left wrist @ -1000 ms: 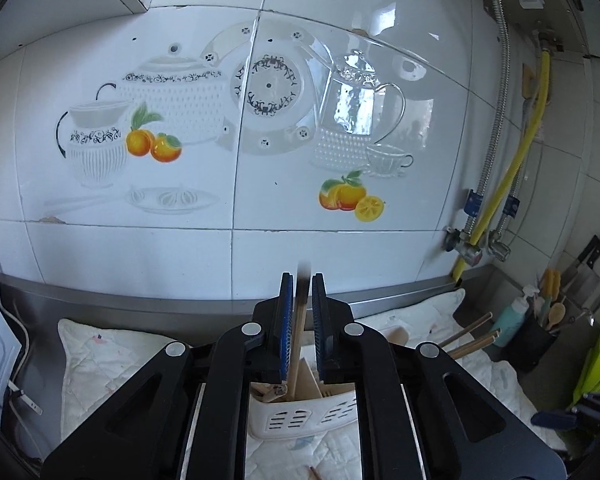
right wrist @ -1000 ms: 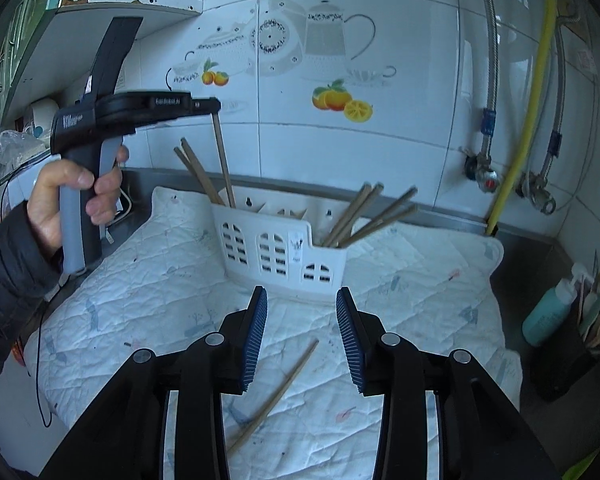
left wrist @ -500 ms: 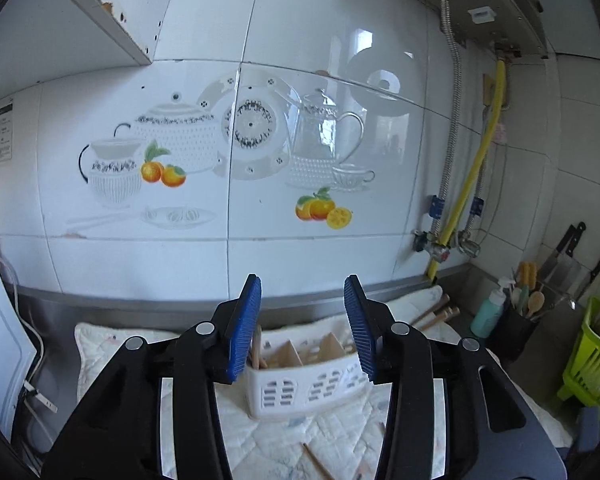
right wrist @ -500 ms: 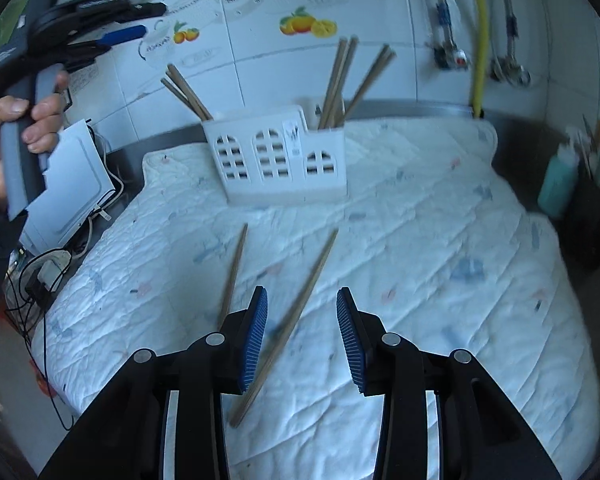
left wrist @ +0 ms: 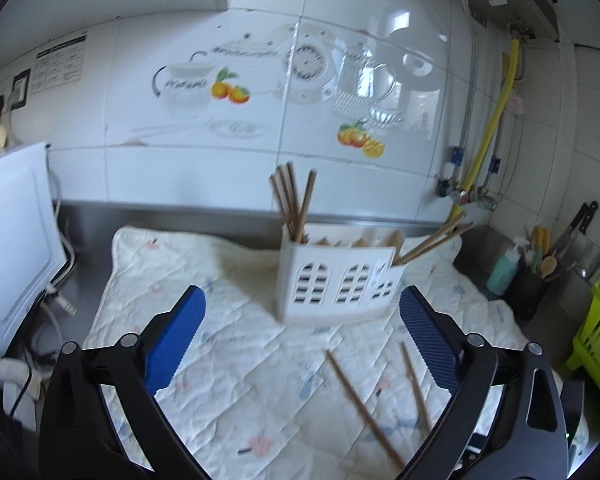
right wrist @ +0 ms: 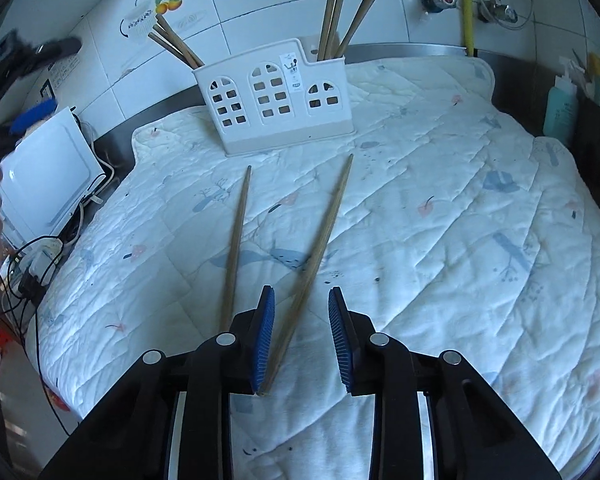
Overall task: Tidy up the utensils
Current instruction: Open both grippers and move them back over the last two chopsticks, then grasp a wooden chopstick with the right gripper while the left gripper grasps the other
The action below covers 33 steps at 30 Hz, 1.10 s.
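Observation:
A white utensil caddy [right wrist: 276, 96] stands on the quilted mat [right wrist: 460, 208], with several wooden chopsticks upright in its left [right wrist: 172, 46] and right [right wrist: 340, 8] compartments. Two loose chopsticks lie on the mat: a left one [right wrist: 236, 240] and a right one [right wrist: 320, 248]. My right gripper [right wrist: 301, 336] is open, low over the mat, its jaws on either side of the right chopstick's near end. My left gripper [left wrist: 300, 340] is wide open and empty, in front of the caddy [left wrist: 336, 280]; the loose chopsticks [left wrist: 364, 408] lie below it.
A white appliance [left wrist: 12, 240] and cables stand at the mat's left edge. At the right are a teal bottle [left wrist: 504, 264], a dark utensil holder [left wrist: 536, 280], knives and a green basket [left wrist: 596, 340]. A tiled wall with pipes is behind.
My left gripper let go of a chopstick into the caddy's left compartment, opened wide and pulled back. My right gripper dropped down onto the right loose chopstick.

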Tool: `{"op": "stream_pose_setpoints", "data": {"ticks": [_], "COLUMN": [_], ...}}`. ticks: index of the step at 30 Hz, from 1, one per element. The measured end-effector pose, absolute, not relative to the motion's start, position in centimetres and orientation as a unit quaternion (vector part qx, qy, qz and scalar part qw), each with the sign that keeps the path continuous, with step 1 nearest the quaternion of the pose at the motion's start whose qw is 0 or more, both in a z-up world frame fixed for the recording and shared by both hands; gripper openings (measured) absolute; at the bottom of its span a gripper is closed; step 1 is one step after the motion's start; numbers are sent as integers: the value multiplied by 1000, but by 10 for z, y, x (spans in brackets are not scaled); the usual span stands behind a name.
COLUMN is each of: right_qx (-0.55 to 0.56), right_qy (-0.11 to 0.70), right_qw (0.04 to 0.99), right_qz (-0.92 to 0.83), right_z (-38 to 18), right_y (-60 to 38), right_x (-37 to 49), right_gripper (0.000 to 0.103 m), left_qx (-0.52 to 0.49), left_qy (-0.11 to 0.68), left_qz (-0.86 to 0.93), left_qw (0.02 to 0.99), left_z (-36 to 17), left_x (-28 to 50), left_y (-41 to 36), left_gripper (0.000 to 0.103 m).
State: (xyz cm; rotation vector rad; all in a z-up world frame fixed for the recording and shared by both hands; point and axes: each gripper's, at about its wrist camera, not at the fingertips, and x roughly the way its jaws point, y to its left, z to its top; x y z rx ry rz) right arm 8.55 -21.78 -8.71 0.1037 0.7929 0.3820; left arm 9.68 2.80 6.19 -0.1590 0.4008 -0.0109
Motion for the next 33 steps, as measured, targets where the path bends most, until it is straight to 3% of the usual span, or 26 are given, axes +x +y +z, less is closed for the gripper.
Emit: {"op": "stream_pose_setpoints", "data": {"ticks": [9,13,18,33], "right_qx": [51,37,33,32], "right_qy": [398,395,391,374], "right_qw": [899,904,906,918], "right_qz": [172,162,156,128], "right_z": [-101,-104,-104,-100], "right_y": [-206,-202,-208,-255], "right_x": [99,101,101,89], "right_gripper": [23,13,8,7], "left_qx": [-72,-72,-67,-56], "left_qy": [234,253,279,345], "left_qz": [53,66,67,14], "left_qw": [968,962,956,937], "left_z": [17,0,-19,-67], "left_x": [66,59,57,64], "left_y": [39,41,33,-40], "left_gripper": [98,98,98,97]}}
